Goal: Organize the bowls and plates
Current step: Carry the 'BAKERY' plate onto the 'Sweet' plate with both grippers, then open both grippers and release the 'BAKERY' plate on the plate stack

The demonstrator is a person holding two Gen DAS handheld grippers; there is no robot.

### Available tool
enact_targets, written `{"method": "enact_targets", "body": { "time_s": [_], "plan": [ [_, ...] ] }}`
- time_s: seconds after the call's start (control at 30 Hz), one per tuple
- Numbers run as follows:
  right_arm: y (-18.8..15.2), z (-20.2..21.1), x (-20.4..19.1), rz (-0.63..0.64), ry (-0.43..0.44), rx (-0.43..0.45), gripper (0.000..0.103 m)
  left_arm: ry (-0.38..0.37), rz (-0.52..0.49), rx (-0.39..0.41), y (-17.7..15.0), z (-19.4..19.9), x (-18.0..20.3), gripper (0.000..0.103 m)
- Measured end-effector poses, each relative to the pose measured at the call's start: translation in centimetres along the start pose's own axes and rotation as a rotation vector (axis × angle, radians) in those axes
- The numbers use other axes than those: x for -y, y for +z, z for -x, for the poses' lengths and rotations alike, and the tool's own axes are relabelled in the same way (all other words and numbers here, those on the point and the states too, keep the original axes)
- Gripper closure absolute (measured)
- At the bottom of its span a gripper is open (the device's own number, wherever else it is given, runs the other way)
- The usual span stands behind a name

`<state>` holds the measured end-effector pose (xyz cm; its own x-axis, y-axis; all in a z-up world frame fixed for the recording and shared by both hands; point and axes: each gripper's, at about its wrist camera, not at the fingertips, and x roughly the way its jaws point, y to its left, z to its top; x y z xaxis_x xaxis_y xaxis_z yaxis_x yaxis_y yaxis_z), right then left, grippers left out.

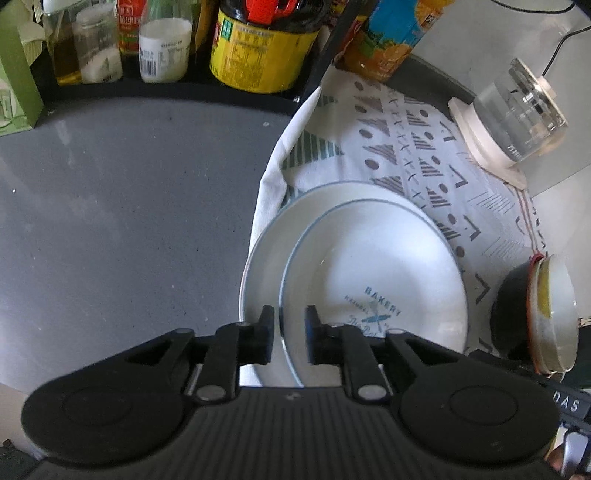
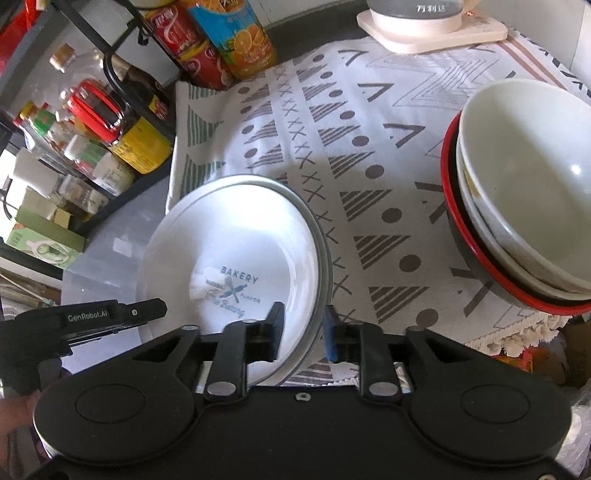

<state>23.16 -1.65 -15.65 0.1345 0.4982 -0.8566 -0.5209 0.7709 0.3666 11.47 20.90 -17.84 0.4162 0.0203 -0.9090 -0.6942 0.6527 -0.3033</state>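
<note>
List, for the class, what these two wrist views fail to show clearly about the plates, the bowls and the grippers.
- Lower plate: right wrist view, mostly covered by the BAKERY plate.
- Bowl stack: right wrist view, cut by the right edge; bowl count unclear.
- Plates' near rims: both views, hidden behind the left gripper and right gripper.
- Kettle: top edge cuts it.

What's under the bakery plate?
A second, larger white plate lies under the bakery plate, both on the patterned cloth. Anything beneath that plate is covered.
</note>
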Motion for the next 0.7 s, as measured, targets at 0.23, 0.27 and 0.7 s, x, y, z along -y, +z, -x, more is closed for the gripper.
{"method": "enact_targets", "body": {
  "time_s": [0.23, 0.27, 0.7],
  "plan": [
    [-0.2, 2.6, -0.1, -0.017, 0.017, 0.076, 0.033, -0.034, -0.034, 0.050, 0.4, 2.7, 1.1, 0.035],
    [-0.2, 2.9, 0.0, -0.022, 0.017, 0.087, 0.025, -0.039, -0.039, 0.058, 0.5, 3.0, 1.3, 0.031],
    [-1.8, 7.0, 2.0, -0.138, -0.012, 0.192, 0.006, -0.116, -0.137, 0.067, 0.4, 5.0, 4.3, 0.020]
  ]
}}
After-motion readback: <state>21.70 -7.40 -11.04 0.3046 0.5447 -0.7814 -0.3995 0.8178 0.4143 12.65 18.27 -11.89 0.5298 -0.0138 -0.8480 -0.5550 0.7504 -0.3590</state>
